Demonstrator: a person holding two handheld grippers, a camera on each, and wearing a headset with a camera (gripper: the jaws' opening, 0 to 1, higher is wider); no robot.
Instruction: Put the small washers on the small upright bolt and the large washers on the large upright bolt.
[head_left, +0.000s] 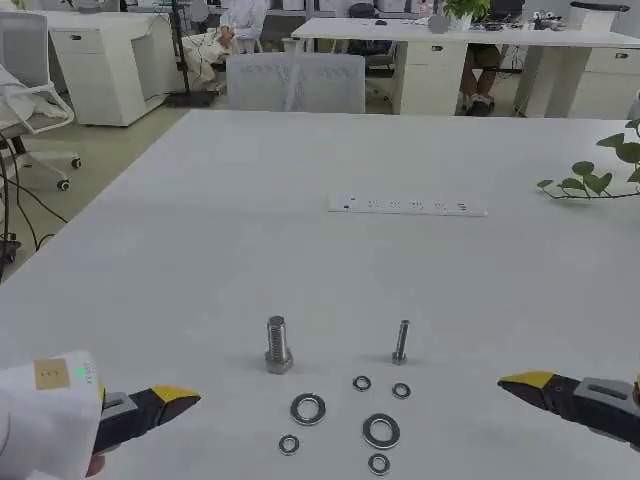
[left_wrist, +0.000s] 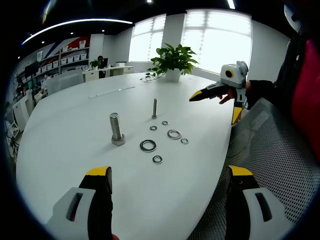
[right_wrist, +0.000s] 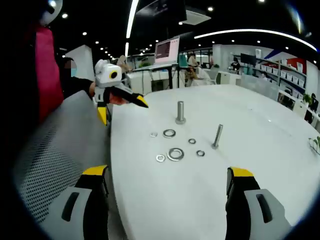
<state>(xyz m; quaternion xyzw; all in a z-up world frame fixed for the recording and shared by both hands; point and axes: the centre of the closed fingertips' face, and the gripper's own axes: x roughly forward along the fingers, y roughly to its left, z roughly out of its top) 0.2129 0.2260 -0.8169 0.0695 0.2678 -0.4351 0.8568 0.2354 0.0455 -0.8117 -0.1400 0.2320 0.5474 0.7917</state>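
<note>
From where I stand, nothing has gone on either bolt yet. The large bolt (head_left: 278, 345) and the small bolt (head_left: 401, 342) stand upright on their heads, side by side and apart, on the white table (head_left: 200, 250). The large bolt is on the person's left. Six washers lie flat between the bolts and the person. One of the two large washers (head_left: 308, 408) sits near the foot of the large bolt, and the other is further right. Two of the four small washers (head_left: 362, 383) lie close in front of the small bolt, and the other two are nearest the table's edge.

The left gripper (left_wrist: 170, 174) and the right gripper (right_wrist: 167, 172) hover low at either side of the washers. Both have their jaws spread wide and hold nothing.

The step in hand looks like the first pick. I'd take the pieces nearest each bolt first: the left gripper on the large washer by the large bolt, the right on a small one by the thin bolt. A flat ring gives little to pinch, so come down steeply and catch it across its rim. Lift it clear before travelling. Level it over the bolt's tip and only then let go. The thin bolt looks easy to topple, so approach from above rather than sweeping sideways, and keep the spare jaw off the neighbouring washers.

A power strip (head_left: 408, 206) and a plant (head_left: 600, 180) sit well beyond the work.
</note>
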